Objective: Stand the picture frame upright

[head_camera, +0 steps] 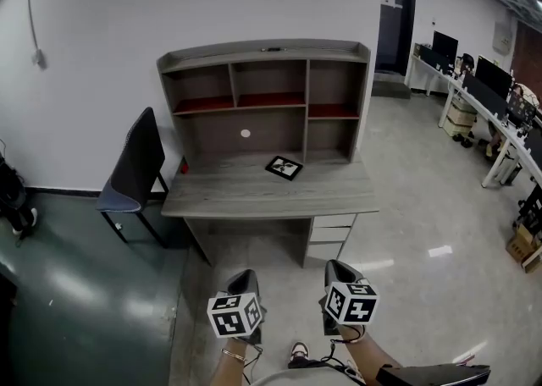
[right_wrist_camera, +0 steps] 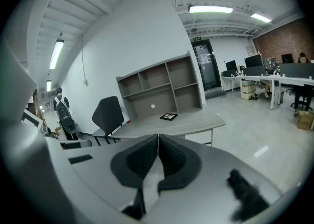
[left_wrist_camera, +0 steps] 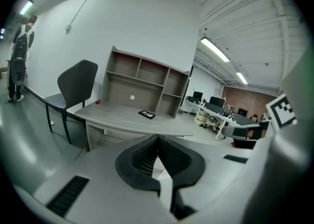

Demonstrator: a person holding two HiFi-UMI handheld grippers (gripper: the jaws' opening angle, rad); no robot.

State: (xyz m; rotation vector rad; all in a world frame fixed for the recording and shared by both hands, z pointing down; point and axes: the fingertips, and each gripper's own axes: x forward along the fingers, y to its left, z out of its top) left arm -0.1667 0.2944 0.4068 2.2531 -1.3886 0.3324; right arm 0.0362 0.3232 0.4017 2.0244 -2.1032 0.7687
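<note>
A small black picture frame lies flat on the grey desk, just in front of the hutch. It also shows in the left gripper view as the picture frame and in the right gripper view as the picture frame. Both grippers are held low, well short of the desk. The left gripper is shut with nothing between its jaws, and so is the right gripper. In their own views the left gripper and the right gripper point toward the desk.
A grey hutch with open shelves stands on the desk against the white wall. A dark chair stands left of the desk. Office desks with monitors line the right side. A person stands far off by the wall.
</note>
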